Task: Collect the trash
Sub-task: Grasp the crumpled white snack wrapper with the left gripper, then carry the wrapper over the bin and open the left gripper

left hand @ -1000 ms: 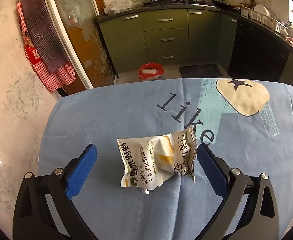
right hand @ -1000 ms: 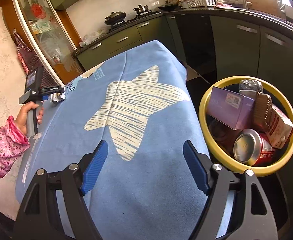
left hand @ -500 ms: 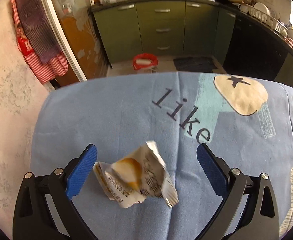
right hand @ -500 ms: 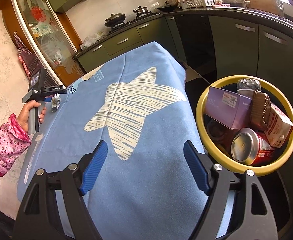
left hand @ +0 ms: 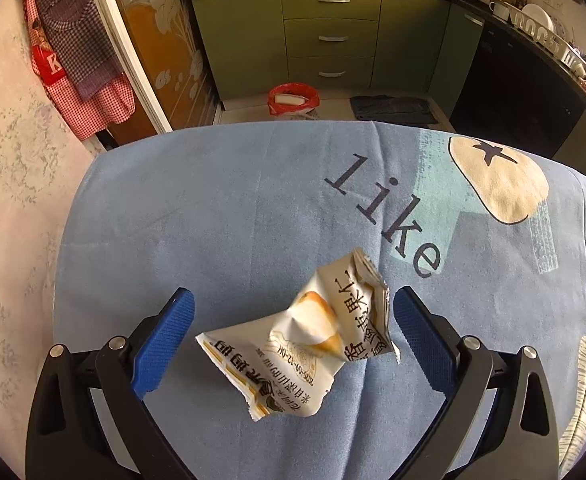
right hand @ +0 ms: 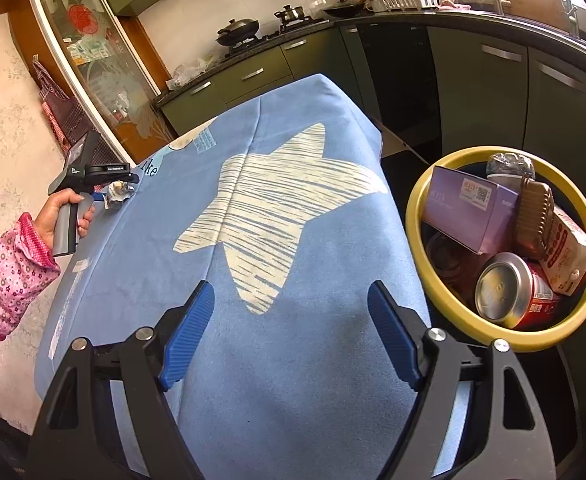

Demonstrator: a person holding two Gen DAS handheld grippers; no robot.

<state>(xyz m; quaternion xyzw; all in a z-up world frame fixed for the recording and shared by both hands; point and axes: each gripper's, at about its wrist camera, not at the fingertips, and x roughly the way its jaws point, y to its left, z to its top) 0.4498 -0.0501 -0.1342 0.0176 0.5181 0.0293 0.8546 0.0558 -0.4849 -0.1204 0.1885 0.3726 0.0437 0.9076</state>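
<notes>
A crumpled white snack wrapper [left hand: 309, 344] with printed characters lies on the blue tablecloth [left hand: 221, 220], between the blue pads of my left gripper [left hand: 291, 338]. The left jaws are wide open; the wrapper's right edge is close to the right pad [left hand: 421, 344]. The wrapper also shows small in the right wrist view [right hand: 117, 194], in front of the hand-held left gripper [right hand: 103, 196]. My right gripper [right hand: 291, 336] is open and empty above the near end of the tablecloth [right hand: 253, 208]. A yellow-rimmed bin [right hand: 425, 200] stands to its right, beside the table.
The bin holds a purple box [right hand: 469, 208], a red can [right hand: 513, 292], a brown container [right hand: 535, 216] and a carton [right hand: 569, 256]. Green kitchen cabinets [left hand: 329, 36] and a red bag [left hand: 293, 98] on the floor lie beyond the table. A wall is at the left.
The wrapper has shifted and turned between the left jaws, from leftward and low back toward the right pad. The left gripper has moved over it. The right gripper has barely moved.
</notes>
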